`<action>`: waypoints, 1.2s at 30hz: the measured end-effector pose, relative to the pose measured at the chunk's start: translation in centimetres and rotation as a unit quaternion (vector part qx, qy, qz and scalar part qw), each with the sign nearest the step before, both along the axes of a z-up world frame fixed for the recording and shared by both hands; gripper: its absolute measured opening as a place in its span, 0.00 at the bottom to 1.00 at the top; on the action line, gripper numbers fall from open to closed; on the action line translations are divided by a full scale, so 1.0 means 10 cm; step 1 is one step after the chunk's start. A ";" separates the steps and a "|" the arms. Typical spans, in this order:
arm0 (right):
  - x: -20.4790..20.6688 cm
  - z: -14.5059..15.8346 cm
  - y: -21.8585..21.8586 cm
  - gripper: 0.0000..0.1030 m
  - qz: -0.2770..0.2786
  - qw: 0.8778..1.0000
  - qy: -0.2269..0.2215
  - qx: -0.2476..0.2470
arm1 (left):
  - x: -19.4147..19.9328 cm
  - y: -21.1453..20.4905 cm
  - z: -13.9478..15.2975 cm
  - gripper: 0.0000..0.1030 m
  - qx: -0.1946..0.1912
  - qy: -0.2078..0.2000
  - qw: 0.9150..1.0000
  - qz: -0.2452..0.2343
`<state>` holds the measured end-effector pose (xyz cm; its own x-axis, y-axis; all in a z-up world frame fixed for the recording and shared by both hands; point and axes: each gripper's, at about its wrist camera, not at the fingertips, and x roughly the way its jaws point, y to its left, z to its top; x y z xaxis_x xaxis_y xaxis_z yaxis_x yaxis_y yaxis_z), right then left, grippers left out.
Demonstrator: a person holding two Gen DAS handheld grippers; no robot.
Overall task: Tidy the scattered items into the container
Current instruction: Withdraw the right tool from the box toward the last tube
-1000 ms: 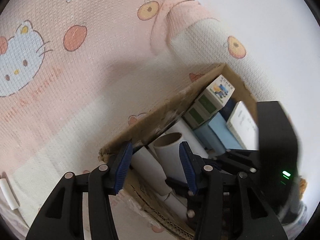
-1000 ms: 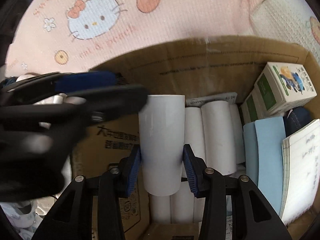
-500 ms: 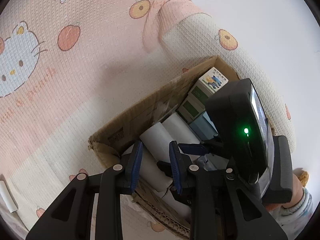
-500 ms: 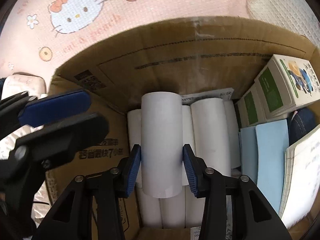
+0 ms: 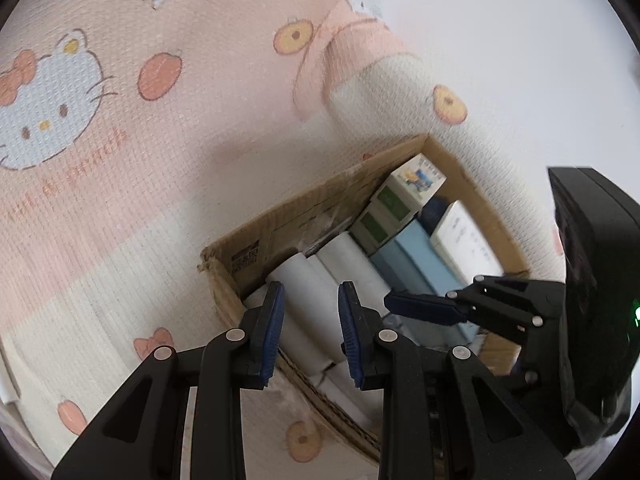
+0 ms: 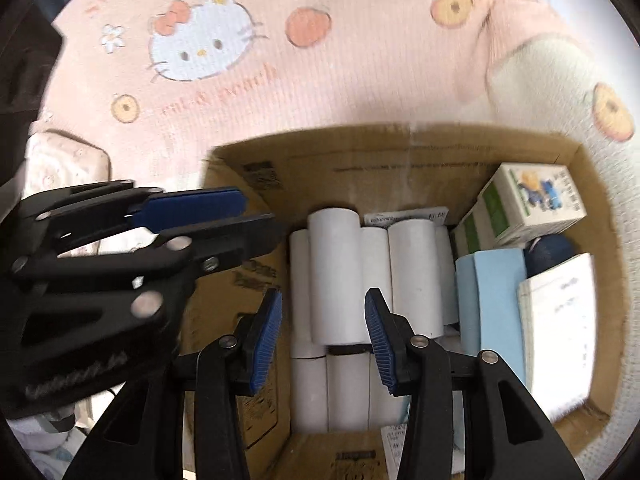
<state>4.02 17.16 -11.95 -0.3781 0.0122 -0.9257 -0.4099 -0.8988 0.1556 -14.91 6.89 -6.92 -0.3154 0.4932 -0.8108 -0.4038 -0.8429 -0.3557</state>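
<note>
The right gripper (image 6: pixel 323 334) pointed forward with its fingers (image 6: pixel 266 340) spread, nothing between them. The left gripper (image 5: pixel 310 330) stood just beside it, fingers (image 5: pixel 272 328) parted and empty.

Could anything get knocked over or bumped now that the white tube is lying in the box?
Maybe two things. The right gripper is open, with its fingers on either side of the white tube lying on the other rolls; pulling back crookedly could drag the tube out of place. The left gripper reaches in close over the side wall of the cardboard box, so the two grippers could bump each other or catch that wall.
</note>
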 end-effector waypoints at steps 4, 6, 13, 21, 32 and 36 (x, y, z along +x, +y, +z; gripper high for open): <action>0.06 0.25 -0.17 0.47 0.010 0.998 0.009 0.056 | 0.14 -0.07 0.14 0.30 0.008 0.023 1.000 0.004; 0.02 0.35 -0.19 0.53 0.009 0.996 0.006 0.084 | 0.20 -0.10 0.19 0.31 0.010 0.030 0.999 0.005; -0.17 0.39 -0.44 0.56 0.003 0.990 -0.020 0.137 | 0.33 -0.35 0.19 0.35 0.006 0.031 0.999 0.030; -0.33 0.46 -0.81 0.57 0.025 0.981 -0.036 0.188 | 0.44 -0.83 0.11 0.35 0.012 0.019 0.997 0.070; -0.77 0.43 -1.44 0.60 0.087 0.959 -0.044 0.268 | 0.54 -1.68 -0.11 0.35 -0.016 0.016 0.987 0.160; -0.95 0.34 -1.67 0.62 0.121 0.956 -0.035 0.266 | 0.60 -2.00 -0.34 0.35 -0.022 -0.012 0.980 0.196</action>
